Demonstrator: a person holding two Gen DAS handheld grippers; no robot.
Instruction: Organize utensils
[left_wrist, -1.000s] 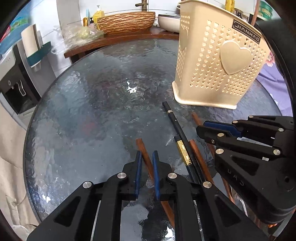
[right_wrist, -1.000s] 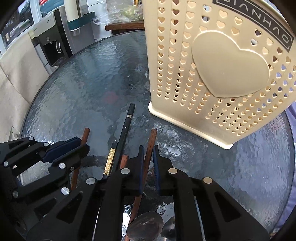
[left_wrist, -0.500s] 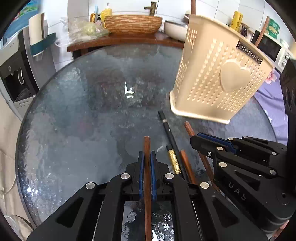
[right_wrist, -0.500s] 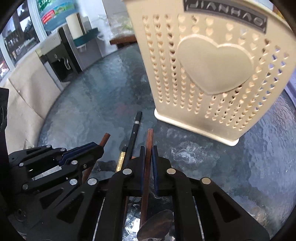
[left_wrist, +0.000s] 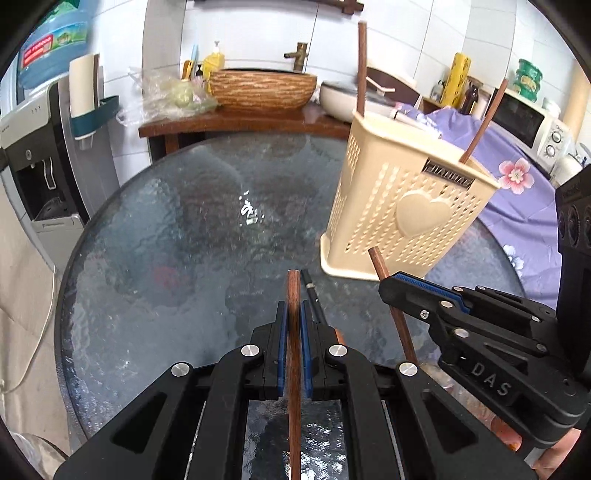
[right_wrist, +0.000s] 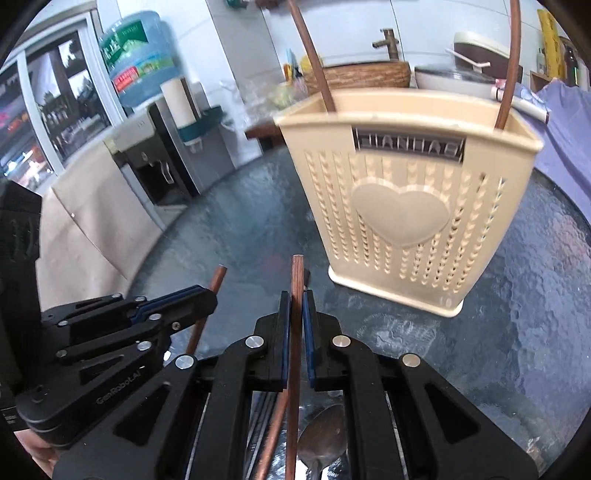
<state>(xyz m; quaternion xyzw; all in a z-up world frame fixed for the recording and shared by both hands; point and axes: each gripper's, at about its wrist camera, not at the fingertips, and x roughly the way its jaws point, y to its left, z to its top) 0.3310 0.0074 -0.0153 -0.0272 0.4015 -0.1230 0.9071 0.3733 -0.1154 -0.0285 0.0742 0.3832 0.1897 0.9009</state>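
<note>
We are pinching one brown chopstick (left_wrist: 293, 325) in the left gripper (left_wrist: 292, 314), pads pressed tight on its shaft, its tip poking out past the fingers. We are also clamping a second brown chopstick (right_wrist: 295, 314) in the right gripper (right_wrist: 296, 306), same way, jaws squeezed on the wood. Landmark: the beige perforated utensil holder (left_wrist: 402, 206) standing on the round glass table (left_wrist: 166, 240). Both held chopsticks are sitting in front of the holder, tips pointing toward its base, not touching it. Two more brown sticks (right_wrist: 314, 62) are standing inside the holder, leaning out over its rim. A black chopstick (left_wrist: 312, 295) is lying on the glass in front of the holder, just beside the left gripper's fingers. A metal spoon (right_wrist: 321, 439) is lying on the table further from the holder, under the right gripper. In the left view, the right gripper is sitting to the right, near the holder's base.
</note>
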